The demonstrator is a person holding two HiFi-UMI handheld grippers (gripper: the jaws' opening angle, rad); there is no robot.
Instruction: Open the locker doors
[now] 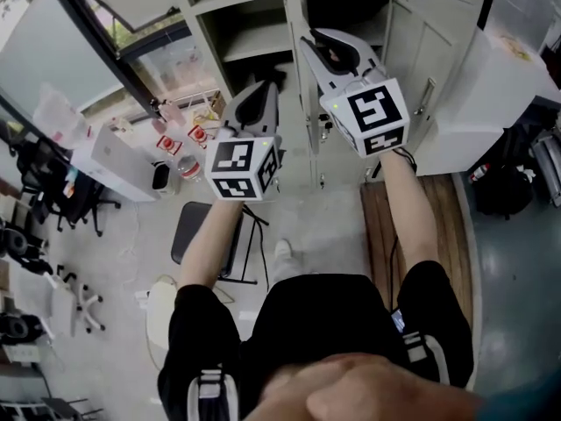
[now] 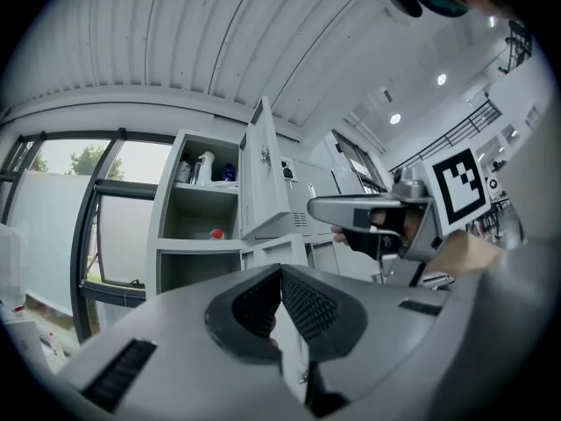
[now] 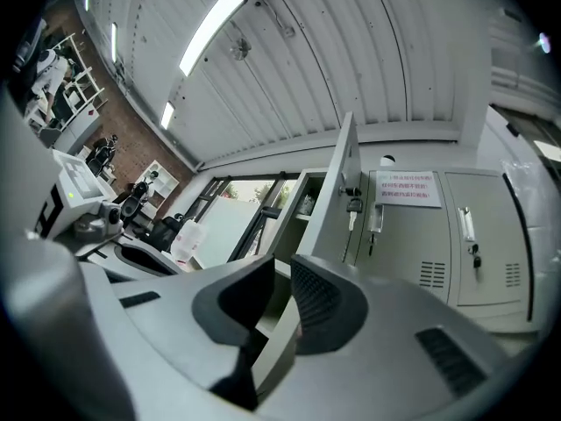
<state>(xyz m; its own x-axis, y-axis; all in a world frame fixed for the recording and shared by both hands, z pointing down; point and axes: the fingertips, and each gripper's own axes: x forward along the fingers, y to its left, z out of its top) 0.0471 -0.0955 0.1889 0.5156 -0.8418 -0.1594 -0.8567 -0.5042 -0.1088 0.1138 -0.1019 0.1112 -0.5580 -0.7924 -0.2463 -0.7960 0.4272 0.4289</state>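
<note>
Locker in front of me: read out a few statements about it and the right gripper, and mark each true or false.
1. The upper locker door stands open. True.
2. The top shelf beside it is bare. False: bottles stand on it.
3. A key hangs in a lock left of the notice. True.
4. The door bearing the notice is open. False: it is shut.
5. The right gripper has its jaws pressed together. False: they stand apart.
</note>
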